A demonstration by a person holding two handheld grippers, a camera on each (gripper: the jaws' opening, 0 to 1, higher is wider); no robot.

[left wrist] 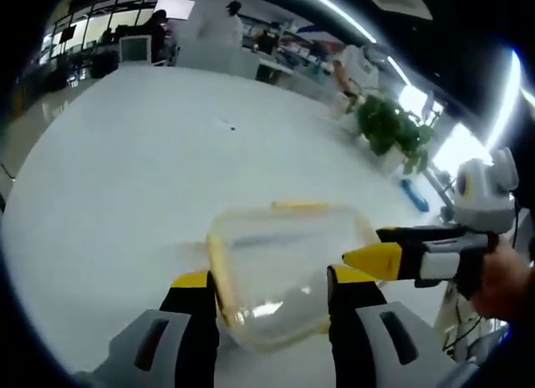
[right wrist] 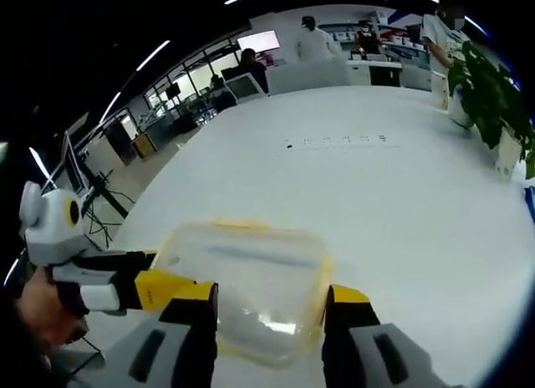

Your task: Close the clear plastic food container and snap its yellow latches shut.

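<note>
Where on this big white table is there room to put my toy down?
The table is bare from the container to the far edge, and out to the plant. It is crowded close in, where the left gripper and right gripper flank the container.

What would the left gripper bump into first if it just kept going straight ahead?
Most likely the clear plastic food container with yellow latches: it sits right between the left gripper's yellow-tipped jaws on the white table. Depth is hard to judge; it may already be touching.
</note>
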